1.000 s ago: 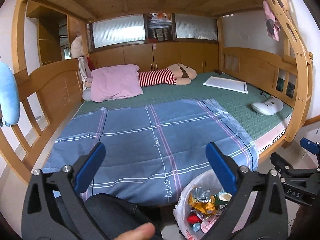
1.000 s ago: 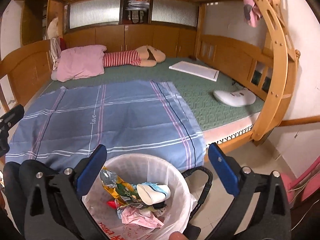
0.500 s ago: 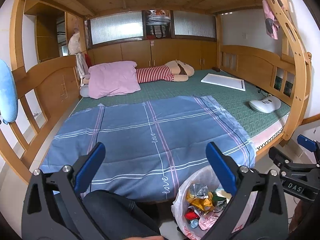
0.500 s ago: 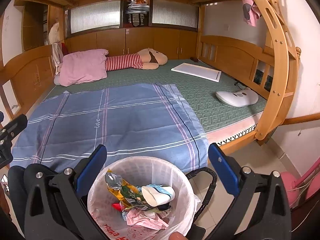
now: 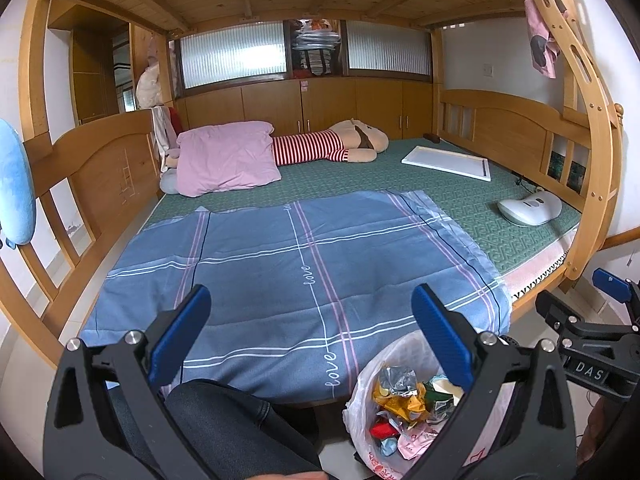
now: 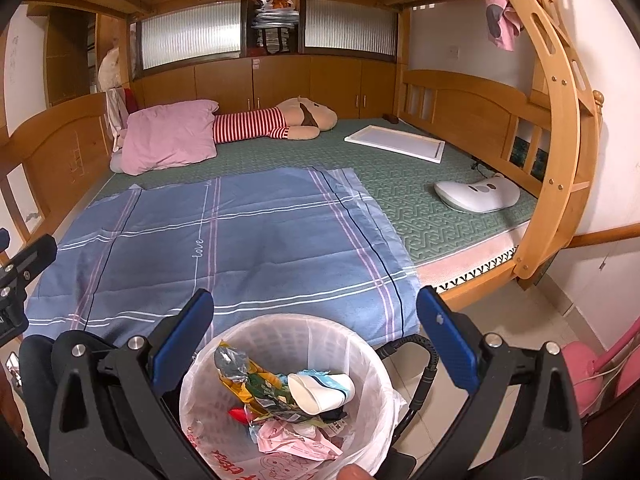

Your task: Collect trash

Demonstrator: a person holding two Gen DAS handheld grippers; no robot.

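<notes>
A white trash bin [image 6: 372,364] lined with a plastic bag stands on the floor at the foot of the bed. It holds crumpled wrappers [image 6: 260,388] and a paper cup [image 6: 320,390]. It also shows in the left wrist view [image 5: 372,440], low and right. My right gripper [image 6: 314,332] is open and empty, just above the bin's far rim. My left gripper [image 5: 312,328] is open and empty over the blanket's near edge, left of the bin. No loose trash shows on the bed.
A blue plaid blanket [image 5: 300,264] covers the green mattress [image 6: 420,200]. A pink pillow [image 5: 226,156], a striped plush toy [image 5: 332,146], a white board [image 6: 396,142] and a white device [image 6: 476,194] lie on it. Wooden bed rails and a ladder [image 6: 560,160] frame it. My knee [image 5: 224,428] is low left.
Both grippers have risen and tilted slightly, so the bed sits lower in both views. The bin and its trash have not moved. Both grippers stay open.
</notes>
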